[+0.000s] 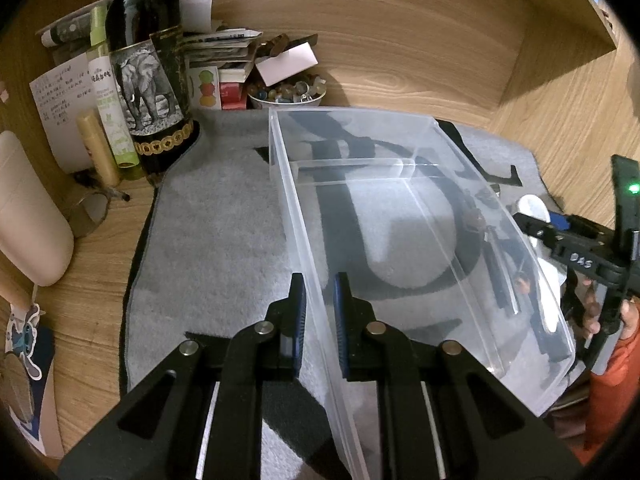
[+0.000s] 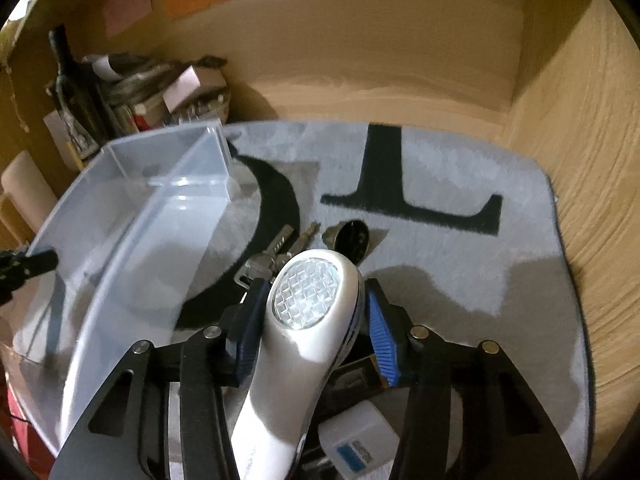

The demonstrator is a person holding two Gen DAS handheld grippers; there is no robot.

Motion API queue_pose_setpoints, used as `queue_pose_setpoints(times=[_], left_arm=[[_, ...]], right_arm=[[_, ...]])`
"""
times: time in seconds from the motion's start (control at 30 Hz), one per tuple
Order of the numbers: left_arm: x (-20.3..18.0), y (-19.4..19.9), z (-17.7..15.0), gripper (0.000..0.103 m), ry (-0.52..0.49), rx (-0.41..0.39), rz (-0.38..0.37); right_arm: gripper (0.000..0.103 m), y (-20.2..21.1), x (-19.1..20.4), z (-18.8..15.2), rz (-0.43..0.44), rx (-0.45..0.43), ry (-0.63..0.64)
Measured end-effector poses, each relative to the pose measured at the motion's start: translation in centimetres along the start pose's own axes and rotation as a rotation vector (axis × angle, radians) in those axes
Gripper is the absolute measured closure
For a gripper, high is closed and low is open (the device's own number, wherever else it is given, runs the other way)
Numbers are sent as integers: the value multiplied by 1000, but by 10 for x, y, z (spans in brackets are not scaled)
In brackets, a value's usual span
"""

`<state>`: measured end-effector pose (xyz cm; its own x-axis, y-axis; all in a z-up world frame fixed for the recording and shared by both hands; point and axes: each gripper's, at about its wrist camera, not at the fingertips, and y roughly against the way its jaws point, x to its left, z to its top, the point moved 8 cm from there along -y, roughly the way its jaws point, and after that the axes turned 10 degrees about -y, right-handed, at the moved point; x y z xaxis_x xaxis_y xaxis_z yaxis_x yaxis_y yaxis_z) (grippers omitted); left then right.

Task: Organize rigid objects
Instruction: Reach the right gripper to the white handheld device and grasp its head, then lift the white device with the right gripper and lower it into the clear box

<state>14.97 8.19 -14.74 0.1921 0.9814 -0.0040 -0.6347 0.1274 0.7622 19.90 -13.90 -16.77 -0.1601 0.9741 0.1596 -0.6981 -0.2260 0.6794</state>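
A clear plastic bin [image 1: 400, 216] with a divider sits on the grey mat; it also shows at left in the right wrist view [image 2: 132, 216]. My left gripper [image 1: 320, 320] is shut on the bin's near left wall, one finger on each side. My right gripper [image 2: 312, 320] is shut on a white handheld device with a round gridded lens [image 2: 304, 300], held above the mat. A bunch of keys [image 2: 272, 256] and a dark round metal piece [image 2: 352, 240] lie on the mat beyond it. A white charger block [image 2: 356, 440] lies under the gripper.
A grey mat with black letters [image 1: 224, 220] covers the wooden desk. At back left stand a wine bottle [image 1: 148, 64], a green tube [image 1: 108, 92], papers and a bowl of beads [image 1: 286, 94]. A white case [image 1: 28, 216] lies at left. Wooden walls enclose the desk.
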Motion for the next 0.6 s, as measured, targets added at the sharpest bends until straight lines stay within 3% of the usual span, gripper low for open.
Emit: queue_pose_setpoints(times=[0.6], left_arm=[[1,6,5,92,3,-23,14]], right_arm=[[64,84,26,47,24,-246,32]])
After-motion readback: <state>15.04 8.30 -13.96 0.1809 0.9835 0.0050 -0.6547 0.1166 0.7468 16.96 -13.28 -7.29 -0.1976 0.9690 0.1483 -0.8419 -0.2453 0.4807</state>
